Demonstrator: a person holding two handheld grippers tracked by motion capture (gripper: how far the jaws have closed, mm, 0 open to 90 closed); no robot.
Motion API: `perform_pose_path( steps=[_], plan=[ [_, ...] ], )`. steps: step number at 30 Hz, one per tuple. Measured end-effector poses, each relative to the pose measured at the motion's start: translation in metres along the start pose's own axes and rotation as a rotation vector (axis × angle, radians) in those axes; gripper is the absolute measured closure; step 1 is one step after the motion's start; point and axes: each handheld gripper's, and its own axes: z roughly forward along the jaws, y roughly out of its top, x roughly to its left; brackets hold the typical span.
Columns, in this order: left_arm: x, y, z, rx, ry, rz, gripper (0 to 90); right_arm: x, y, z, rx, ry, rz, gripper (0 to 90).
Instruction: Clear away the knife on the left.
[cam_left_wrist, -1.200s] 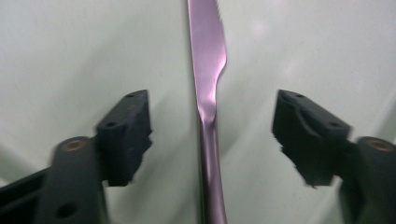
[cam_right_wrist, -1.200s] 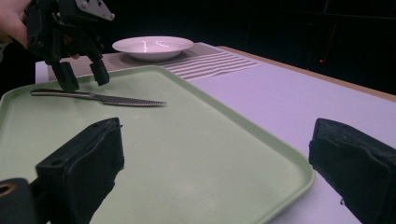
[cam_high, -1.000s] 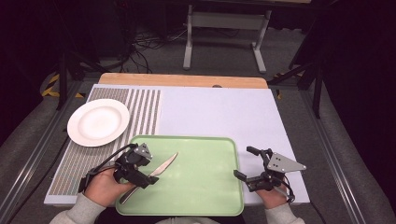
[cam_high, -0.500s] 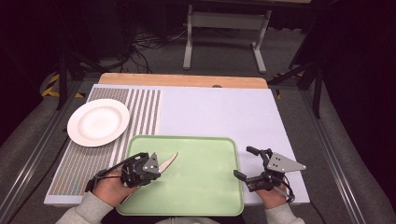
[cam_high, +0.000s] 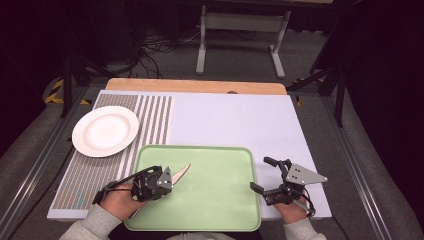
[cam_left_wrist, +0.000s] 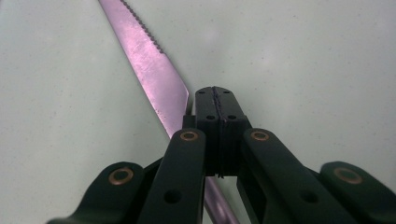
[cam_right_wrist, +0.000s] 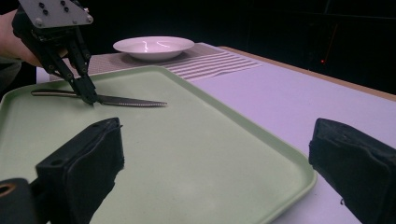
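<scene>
So the left gripper (cam_high: 167, 179) is down on the green tray (cam_high: 220, 210), tips planted right at the knife (cam_high: 181, 172). In the left gripper view its two black jaws are pressed flat together with no gap between the pads, and they've just been closing. The knife (cam_left_wrist: 154, 70) isn't between them though: the blade runs past just to the left of the tips, touching or nearly touching that side, and the handle end slips under the gripper's linkage. So the jaws are closed on themselves, beside the blade rather than around it.

The knife lies flat on the tray, serrated edge visible, its pointed end sticking out ahead of the gripper and the handle back toward the person's left hand (cam_high: 120, 200). From the right gripper view you get a nice side look: the left gripper (cam_right_wrist: 88, 98) comes down steeply onto the knife (cam_right_wrist: 126, 101) about where blade meets handle.

The right gripper (cam_high: 263, 175) sits just off the tray's right edge, over the pale mat (cam_high: 240, 120), jaws spread wide with nothing in them. In its own view, the tray's rim (cam_right_wrist: 261, 135) passes between the two pads.

Beyond the left gripper and off to its left, a white plate (cam_high: 105, 131) rests on the striped placemat (cam_high: 155, 115), well apart from the knife.
</scene>
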Motion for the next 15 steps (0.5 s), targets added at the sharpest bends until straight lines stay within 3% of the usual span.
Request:
perform_pose_path(
  steps=[15],
  plan=[
    [0.013,-0.013,-0.004,-0.001,-0.008,-0.07,89.9,0.0,0.0,-0.001,0.002,-0.002,-0.004,3.7]
  ],
)
